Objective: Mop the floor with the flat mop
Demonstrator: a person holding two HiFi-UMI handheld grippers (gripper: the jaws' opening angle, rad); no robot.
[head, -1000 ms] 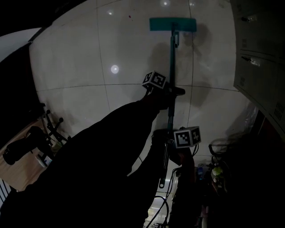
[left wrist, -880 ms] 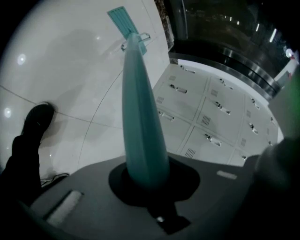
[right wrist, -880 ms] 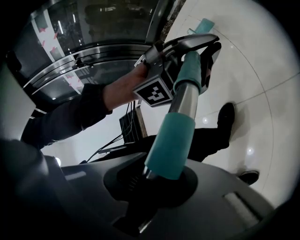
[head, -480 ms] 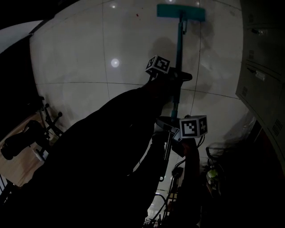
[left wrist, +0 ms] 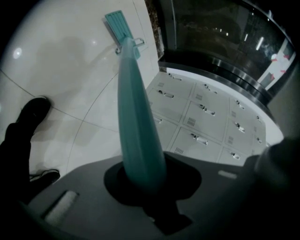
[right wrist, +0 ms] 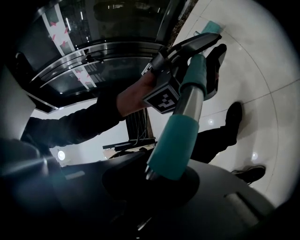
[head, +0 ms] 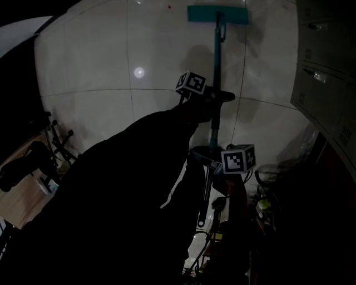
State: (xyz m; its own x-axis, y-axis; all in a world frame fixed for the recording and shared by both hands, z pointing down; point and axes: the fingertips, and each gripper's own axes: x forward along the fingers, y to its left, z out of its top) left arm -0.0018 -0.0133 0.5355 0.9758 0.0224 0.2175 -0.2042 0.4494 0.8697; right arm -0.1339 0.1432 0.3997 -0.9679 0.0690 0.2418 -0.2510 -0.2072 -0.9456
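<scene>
Flat mop: teal mop head lies flat on the white tile floor, at the far end of the head view. The handle runs back toward the person. Left gripper is mid-shaft, fingers pinching the handle. Right gripper is nearer the person, clamped on the teal end grip. Grey lockers stand right of the mop. In the left gripper view a dark shoe sits on the floor left of the handle.

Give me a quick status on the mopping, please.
Left gripper, right gripper: jaws shut on mop handle. Mop head flat on floor tiles. Lockers close on the right.
</scene>
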